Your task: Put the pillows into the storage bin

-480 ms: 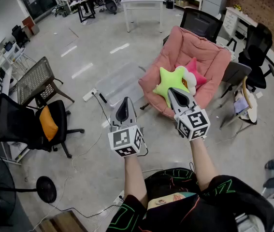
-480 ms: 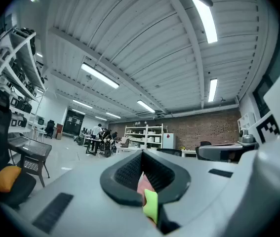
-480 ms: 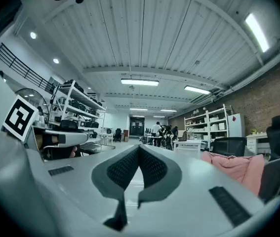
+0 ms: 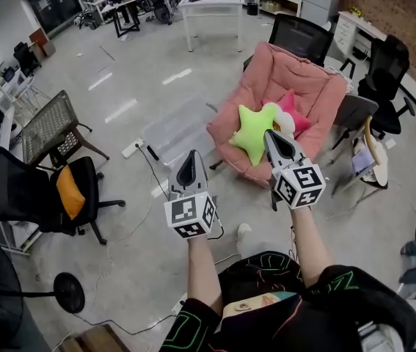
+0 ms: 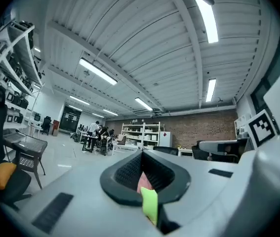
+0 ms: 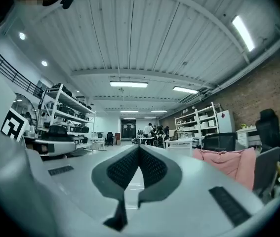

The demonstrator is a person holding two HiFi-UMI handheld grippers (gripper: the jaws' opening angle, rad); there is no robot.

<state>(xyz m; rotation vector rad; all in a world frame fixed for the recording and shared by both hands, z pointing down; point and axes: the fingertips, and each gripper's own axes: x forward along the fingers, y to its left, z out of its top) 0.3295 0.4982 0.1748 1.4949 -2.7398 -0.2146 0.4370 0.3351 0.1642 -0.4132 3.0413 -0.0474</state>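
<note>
A lime-green star pillow (image 4: 254,131) and a pink star pillow (image 4: 293,108) lie on a pink saucer chair (image 4: 303,75), with a white pillow (image 4: 286,124) between them. A clear storage bin (image 4: 184,125) stands on the floor left of the chair. My right gripper (image 4: 272,135) is shut and empty, its tip in front of the green pillow in the head view. My left gripper (image 4: 191,156) is shut and empty, over the floor by the bin. Slivers of pink and green show behind the closed left gripper (image 5: 142,157). The chair (image 6: 228,164) lies right of the right gripper (image 6: 139,149).
A black office chair with an orange cushion (image 4: 50,189) and a mesh chair (image 4: 57,123) stand at the left. A power strip (image 4: 134,148) and cables lie on the floor. More chairs (image 4: 387,72) crowd the right, a white table (image 4: 215,6) stands at the back, and a fan base (image 4: 68,290) sits lower left.
Both grippers have moved slightly nearer the chair, the right one up and to the right. A shoe now shows on the floor below them. Both stay shut.
</note>
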